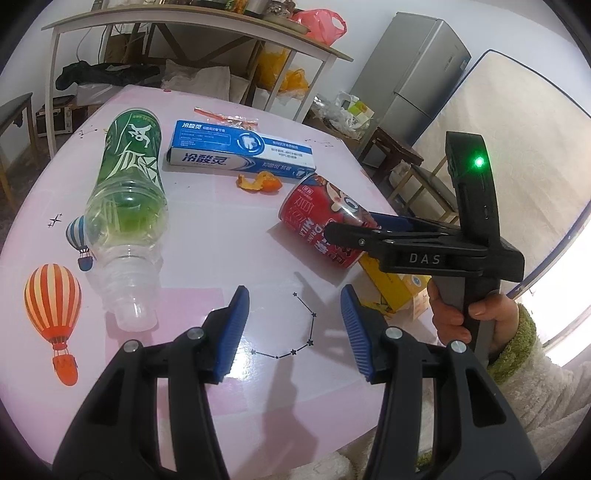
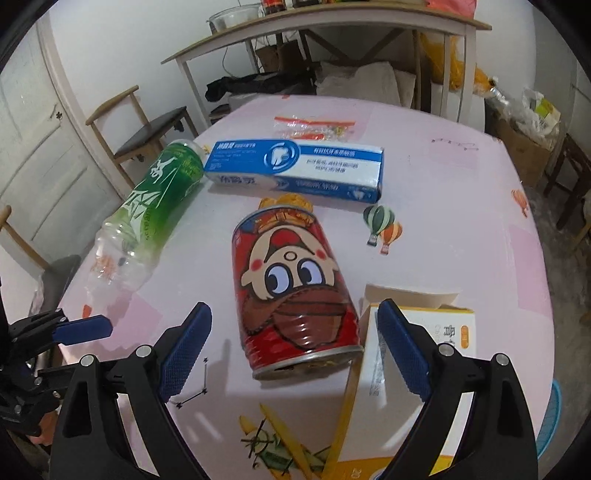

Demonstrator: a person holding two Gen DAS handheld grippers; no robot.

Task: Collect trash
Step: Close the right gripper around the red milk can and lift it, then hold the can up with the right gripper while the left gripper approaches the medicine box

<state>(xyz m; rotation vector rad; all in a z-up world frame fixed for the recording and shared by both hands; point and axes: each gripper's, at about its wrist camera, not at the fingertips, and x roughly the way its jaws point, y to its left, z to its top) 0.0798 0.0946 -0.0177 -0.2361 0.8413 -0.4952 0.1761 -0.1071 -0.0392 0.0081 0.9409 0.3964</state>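
Note:
A red cartoon can (image 2: 291, 288) lies on its side on the pink table (image 2: 461, 240). My right gripper (image 2: 293, 308) is open and straddles the can's near end, its pads clear of the can's sides. My left gripper (image 1: 294, 295) stands open over bare table with nothing between its fingers. Seen from the left wrist, the right gripper (image 1: 354, 225) reaches over the can (image 1: 314, 206). A green bottle (image 1: 125, 206) with no cap lies at the left. Behind the can are a blue toothpaste box (image 1: 240, 147), an orange peel (image 1: 258, 182) and a clear wrapper (image 1: 229, 118).
A yellow and white carton (image 2: 406, 387) lies open beside the can on the right. A person's hand (image 1: 461, 314) holds the right gripper's handle. Past the table stand a chair (image 2: 147, 129), a wooden side table (image 2: 332, 29), a grey fridge (image 1: 406, 85) and a box of rubbish (image 2: 524, 122).

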